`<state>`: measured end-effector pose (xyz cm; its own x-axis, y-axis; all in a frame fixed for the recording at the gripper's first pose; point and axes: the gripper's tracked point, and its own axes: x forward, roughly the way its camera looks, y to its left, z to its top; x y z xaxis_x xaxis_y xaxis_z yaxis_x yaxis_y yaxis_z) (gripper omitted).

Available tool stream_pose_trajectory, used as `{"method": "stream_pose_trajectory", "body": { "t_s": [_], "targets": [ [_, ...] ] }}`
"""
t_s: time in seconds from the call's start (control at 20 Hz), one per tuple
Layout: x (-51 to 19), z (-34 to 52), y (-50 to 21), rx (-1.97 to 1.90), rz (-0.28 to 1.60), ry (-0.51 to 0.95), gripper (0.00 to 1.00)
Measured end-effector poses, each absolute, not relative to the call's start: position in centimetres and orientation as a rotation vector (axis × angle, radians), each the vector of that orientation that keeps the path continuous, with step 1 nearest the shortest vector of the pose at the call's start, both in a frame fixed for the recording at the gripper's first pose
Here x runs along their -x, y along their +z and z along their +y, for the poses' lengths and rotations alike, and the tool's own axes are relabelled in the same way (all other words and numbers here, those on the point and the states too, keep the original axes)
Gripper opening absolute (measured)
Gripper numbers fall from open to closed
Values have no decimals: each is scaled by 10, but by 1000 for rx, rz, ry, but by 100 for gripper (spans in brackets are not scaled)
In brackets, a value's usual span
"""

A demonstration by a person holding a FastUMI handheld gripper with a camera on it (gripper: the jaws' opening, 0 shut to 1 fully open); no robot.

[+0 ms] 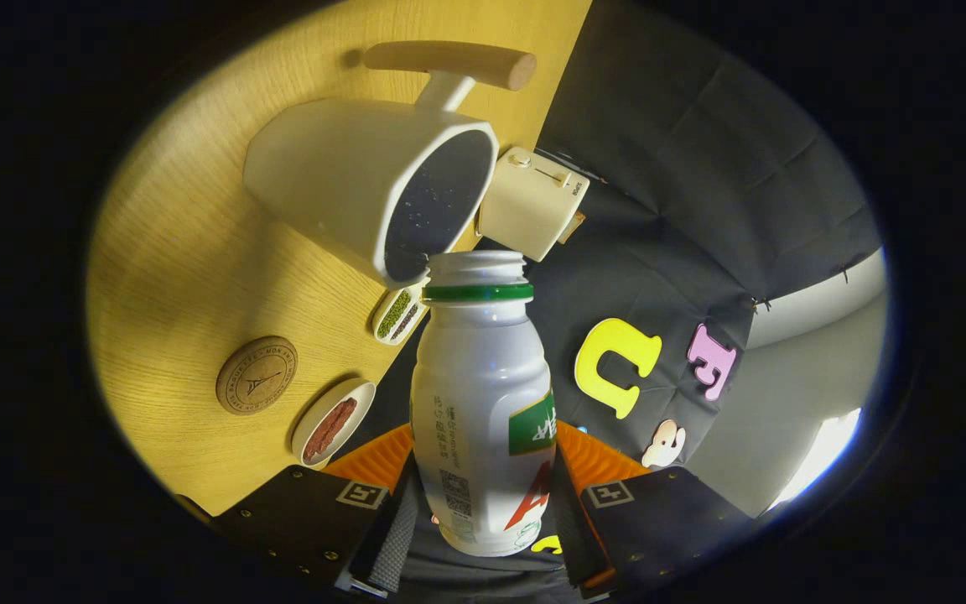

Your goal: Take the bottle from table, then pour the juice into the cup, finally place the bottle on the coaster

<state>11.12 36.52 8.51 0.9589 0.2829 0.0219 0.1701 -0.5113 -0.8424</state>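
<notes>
My gripper (481,495) is shut on a white plastic bottle (483,403) with a green neck ring and a green label; both fingers press on its lower body. The bottle has no cap, and its open mouth touches the rim of a large white cup (349,180) with a dark inside. The cup has a wooden handle (449,63) and stands on the wooden table (189,268). The whole view is rolled, so the bottle is tipped toward the cup. A round cork coaster (257,375) lies on the table, beside the cup and to the side of the bottle.
A white toaster (533,201) stands just beyond the cup, near the table's edge. Two small white dishes lie near the bottle: one with green grains (399,315), one with reddish-brown grains (332,424). The black cloth wall hangs past the table's edge.
</notes>
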Motion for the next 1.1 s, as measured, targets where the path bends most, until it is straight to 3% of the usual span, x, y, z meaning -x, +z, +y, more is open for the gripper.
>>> {"method": "stream_pose_trajectory", "body": {
  "t_s": [1.1],
  "targets": [
    [-115, 364, 85, 2095, -311, 159, 71]
  ]
}}
